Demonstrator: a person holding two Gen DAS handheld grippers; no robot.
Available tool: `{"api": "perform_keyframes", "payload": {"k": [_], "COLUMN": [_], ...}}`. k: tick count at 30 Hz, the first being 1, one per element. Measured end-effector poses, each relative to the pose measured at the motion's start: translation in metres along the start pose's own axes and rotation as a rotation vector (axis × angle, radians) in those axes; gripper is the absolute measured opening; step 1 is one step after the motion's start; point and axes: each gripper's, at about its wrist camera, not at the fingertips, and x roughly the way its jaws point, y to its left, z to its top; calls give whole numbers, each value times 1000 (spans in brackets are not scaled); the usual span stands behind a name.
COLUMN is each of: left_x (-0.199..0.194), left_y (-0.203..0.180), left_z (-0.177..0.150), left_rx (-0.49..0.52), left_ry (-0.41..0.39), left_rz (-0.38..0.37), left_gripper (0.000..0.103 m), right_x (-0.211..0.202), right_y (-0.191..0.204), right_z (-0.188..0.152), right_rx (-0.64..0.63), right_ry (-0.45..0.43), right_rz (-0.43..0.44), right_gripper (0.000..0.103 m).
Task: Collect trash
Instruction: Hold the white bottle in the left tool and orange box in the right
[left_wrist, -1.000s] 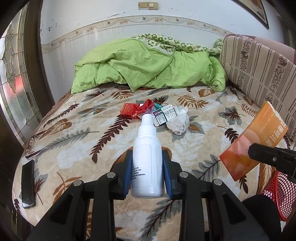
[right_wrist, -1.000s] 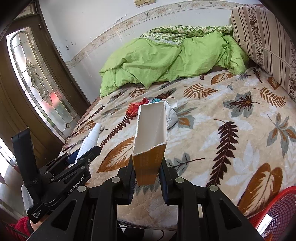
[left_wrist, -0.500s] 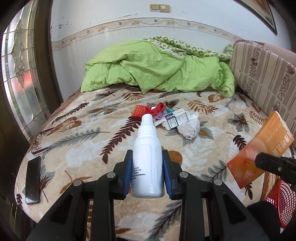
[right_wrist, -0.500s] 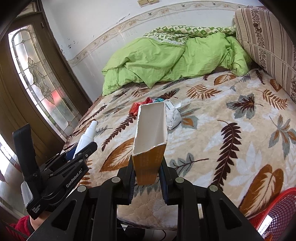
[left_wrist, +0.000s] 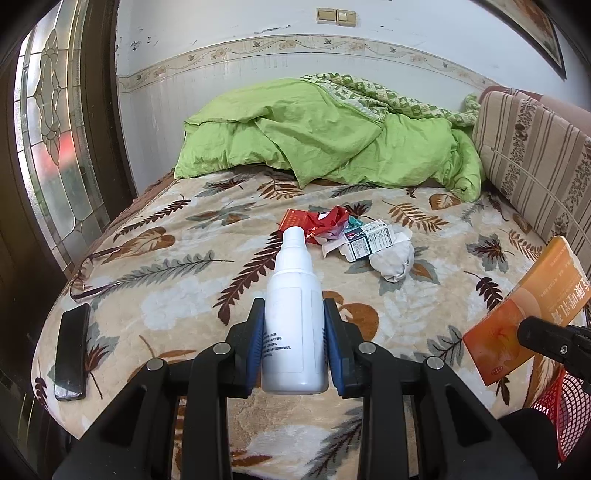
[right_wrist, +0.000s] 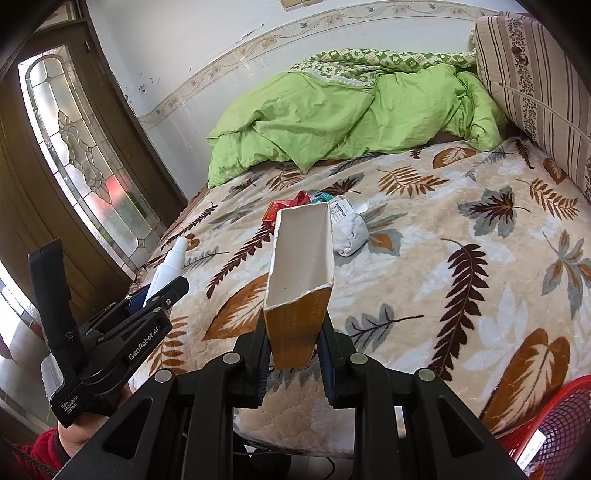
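The left gripper is pinching a white plastic bottle between its blue pads, the bottle standing lengthwise along the fingers with its capped neck pointing away toward the middle of the bed. The right gripper is clamping the lower end of an orange carton, whose torn-open top is showing a white inside; in the left wrist view the same carton is hanging over the bed's right edge, tilted. Low at the right, a red mesh basket is sitting beside the bed, below the mattress edge, with a scrap of white paper showing through its mesh. In the right wrist view a hand in a red sleeve is gripping the handle of the left gripper at the lower left. A dark phone is lying near the bed's left edge. Farther out, in the middle of the leaf-patterned cover, a small heap of trash is lying together: a red wrapper, a white printed box touching it, and a crumpled white wad just beside the box. Beyond the heap, a rumpled green quilt is piled across the far end of the bed, and a striped cushion is standing along the right side.
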Motion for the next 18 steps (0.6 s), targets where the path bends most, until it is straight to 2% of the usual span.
{"api": "perform_keyframes", "payload": {"k": [18], "left_x": [0], "left_y": [1], "left_z": [0], "left_rx": [2], "left_ry": [1], "left_rz": [-1], "left_gripper": [29], "right_x": [1], "right_y": [1], "right_z": [0], "right_rx": [-1], "right_ry": [2], "right_rz": [-1], "right_gripper": [24]}}
